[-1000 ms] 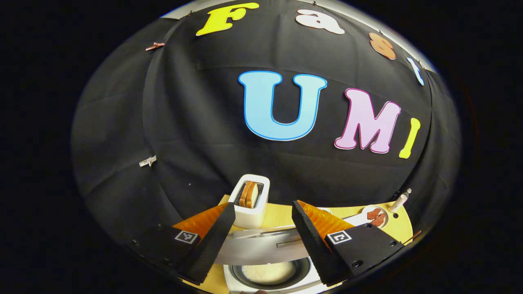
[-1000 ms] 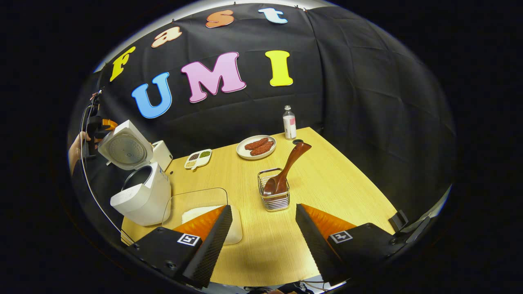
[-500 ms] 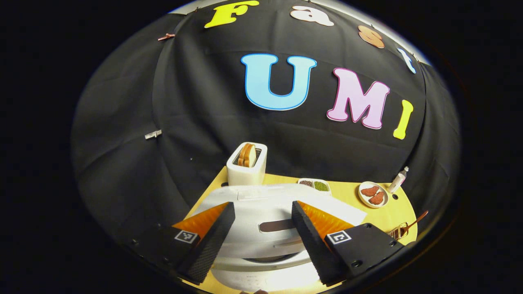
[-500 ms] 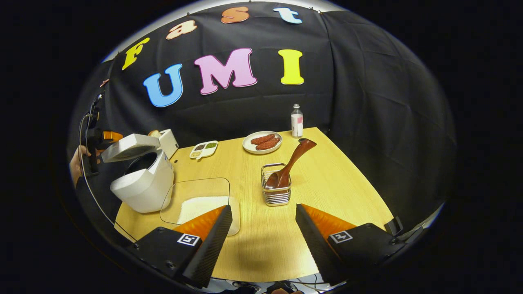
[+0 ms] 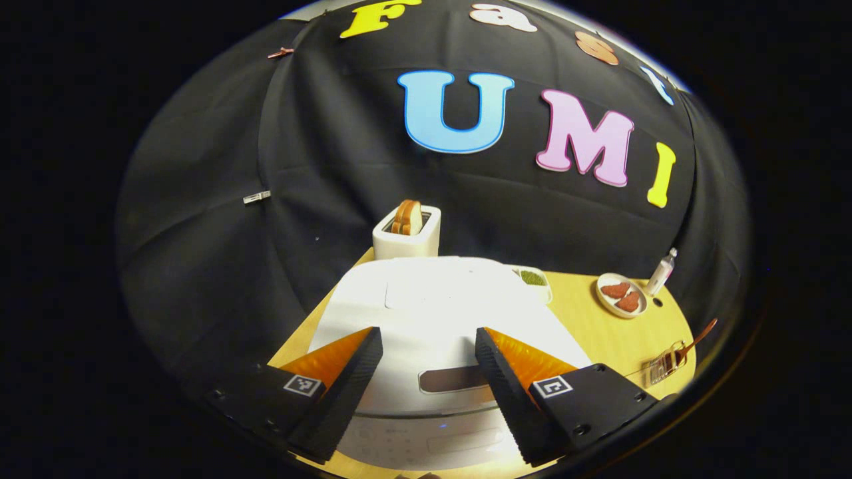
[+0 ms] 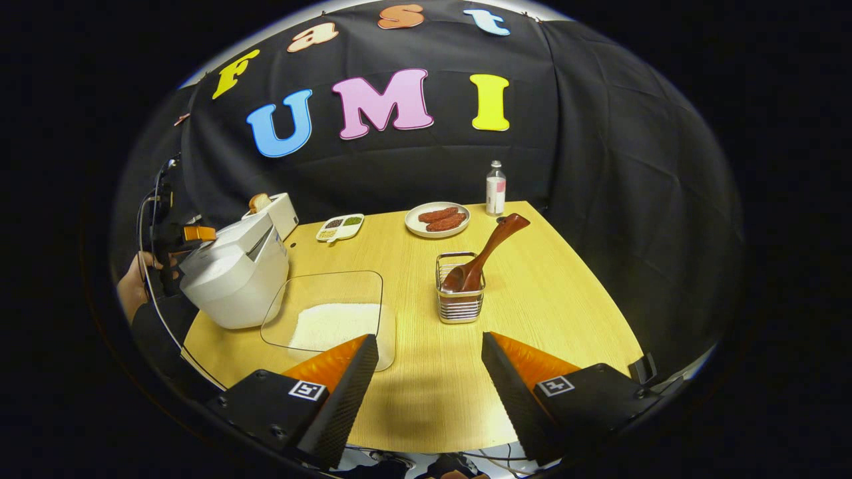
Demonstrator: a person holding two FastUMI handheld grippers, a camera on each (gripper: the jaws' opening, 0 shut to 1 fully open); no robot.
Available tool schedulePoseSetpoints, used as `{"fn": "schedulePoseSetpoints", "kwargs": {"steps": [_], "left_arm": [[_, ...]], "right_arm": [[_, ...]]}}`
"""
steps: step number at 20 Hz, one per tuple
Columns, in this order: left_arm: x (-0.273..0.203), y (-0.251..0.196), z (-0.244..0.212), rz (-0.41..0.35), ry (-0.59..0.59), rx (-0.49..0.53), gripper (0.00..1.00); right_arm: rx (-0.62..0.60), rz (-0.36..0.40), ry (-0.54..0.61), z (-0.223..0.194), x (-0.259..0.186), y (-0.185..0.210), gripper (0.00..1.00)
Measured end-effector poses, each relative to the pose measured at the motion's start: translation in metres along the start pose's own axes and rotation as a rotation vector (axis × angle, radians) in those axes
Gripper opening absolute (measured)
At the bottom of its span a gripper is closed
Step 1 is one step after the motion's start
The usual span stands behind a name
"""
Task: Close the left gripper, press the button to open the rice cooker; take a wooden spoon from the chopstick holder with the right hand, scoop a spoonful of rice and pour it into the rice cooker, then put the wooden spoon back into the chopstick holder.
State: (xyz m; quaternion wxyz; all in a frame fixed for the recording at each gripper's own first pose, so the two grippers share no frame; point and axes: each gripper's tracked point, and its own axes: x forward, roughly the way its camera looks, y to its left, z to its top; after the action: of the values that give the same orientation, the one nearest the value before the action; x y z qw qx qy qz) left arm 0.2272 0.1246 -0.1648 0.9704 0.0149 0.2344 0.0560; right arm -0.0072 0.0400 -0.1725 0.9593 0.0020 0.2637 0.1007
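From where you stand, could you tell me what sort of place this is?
It looks like a staged kitchen tabletop in a booth: a rice cooker, a toaster with bread and a plate of sausages sit on a wooden table backed by black cloth.

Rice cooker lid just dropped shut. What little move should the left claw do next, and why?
Probably lift the left claw up and away. The lid is down now, the claw hangs open over it holding nothing, and the spoon is back in its holder, so the job looks finished.
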Motion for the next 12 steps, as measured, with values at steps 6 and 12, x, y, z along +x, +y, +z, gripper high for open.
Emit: {"fn": "schedulePoseSetpoints", "kwargs": {"steps": [6,12], "left_arm": [[0.001,-0.003,-0.017,-0.006,-0.002,0.069,1.0],[-0.005,-0.002,-0.012,-0.034,0.0,0.069,0.99]], "right_arm": [[-0.033,-0.016,-0.023,0.007,0.005,-0.003,0.99],[-0.014,0.0,-0.051,0.023,0.009,0.008,0.99]]}}
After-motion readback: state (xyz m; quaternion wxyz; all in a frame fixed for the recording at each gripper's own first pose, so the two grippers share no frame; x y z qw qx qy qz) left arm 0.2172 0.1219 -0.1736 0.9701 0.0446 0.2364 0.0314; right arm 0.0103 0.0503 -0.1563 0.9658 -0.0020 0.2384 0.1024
